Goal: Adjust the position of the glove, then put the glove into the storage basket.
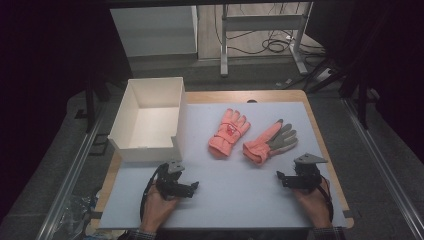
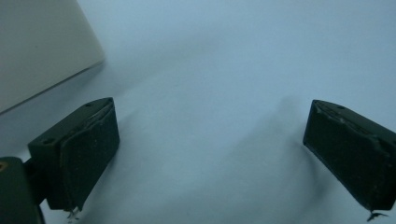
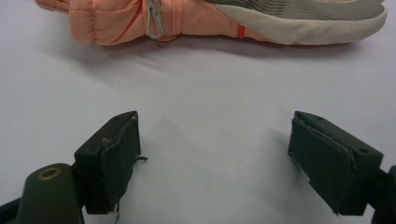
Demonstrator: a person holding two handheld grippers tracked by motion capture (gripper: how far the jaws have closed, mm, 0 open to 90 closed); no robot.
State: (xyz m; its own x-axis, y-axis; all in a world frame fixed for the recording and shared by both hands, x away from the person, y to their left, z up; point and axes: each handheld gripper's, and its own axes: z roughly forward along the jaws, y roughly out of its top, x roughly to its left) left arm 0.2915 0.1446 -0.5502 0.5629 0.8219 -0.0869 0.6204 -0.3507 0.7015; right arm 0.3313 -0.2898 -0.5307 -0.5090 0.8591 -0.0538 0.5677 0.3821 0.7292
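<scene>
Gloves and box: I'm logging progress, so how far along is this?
Nothing looks done: both pink gloves lie on the mat, outside the white box. Nothing in hand: left gripper and right gripper rest open. Grasping the gloves remains.

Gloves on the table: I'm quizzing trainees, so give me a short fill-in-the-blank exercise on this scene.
1. The two pink gloves lie on the ____ of the white box.
2. The box holds ____.
3. The right claw stands ____, with nothing between its jaws.
4. The glove nearer the right claw shows a ____ palm.

Missing words: right; nothing; open; grey
</scene>
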